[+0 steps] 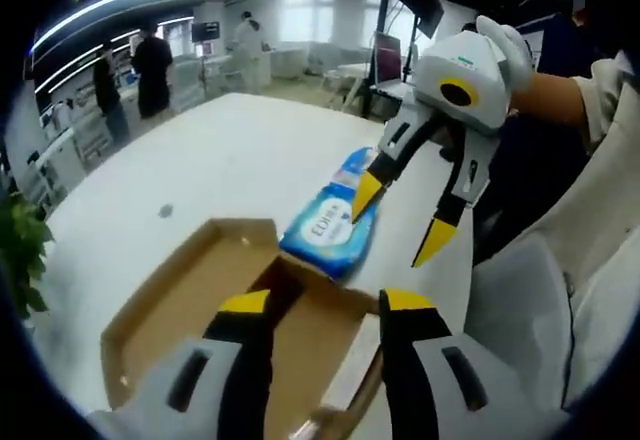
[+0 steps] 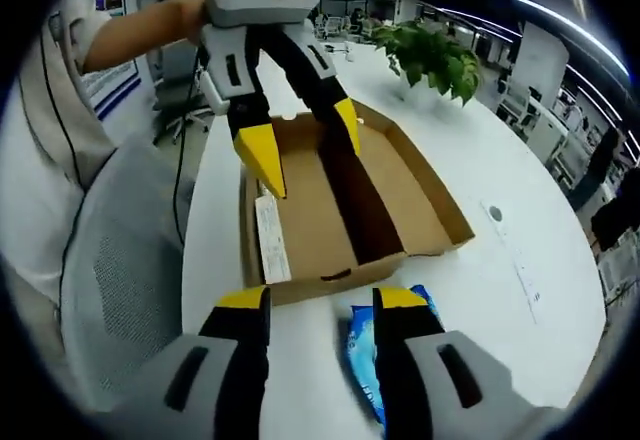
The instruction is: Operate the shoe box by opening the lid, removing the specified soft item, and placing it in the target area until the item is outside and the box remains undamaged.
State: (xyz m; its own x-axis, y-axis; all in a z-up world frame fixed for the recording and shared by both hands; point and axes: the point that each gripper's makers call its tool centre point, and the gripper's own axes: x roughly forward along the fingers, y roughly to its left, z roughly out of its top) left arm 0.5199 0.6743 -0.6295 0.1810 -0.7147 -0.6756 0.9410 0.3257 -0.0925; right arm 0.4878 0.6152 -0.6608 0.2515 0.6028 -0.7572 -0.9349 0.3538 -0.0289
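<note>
So the brown cardboard shoe box (image 1: 200, 300) is sitting wide open on the white tabletop (image 1: 200, 160), lid flap folded back, inside looks bare apart from a white label strip (image 2: 270, 240) along one wall. The soft item, a blue plastic pack of wipes (image 1: 333, 222), is already outside, lying flat on the tabletop just beside the box's front wall, basically touching it.

In the left gripper view, the left tongs (image 1: 325, 302) hang over the open box with the yellow-tipped jaws spread apart and nothing between them. Across from it, the right tongs (image 1: 400, 220) come in from the right, held by a white-gloved hand (image 1: 512, 45), jaws apart too, one tip right at the edge of the wipes pack but not clamping it as far as I can see.

Right gripper view is the flip side: the right tongs' jaws are open over the pack (image 2: 378, 360), and the left tongs are over the box (image 2: 350, 205). Potted green plant (image 2: 432, 55) further along the tabletop, grey mesh chair (image 2: 130, 270) next to it, couple of people (image 1: 140, 70) standing in the background.
</note>
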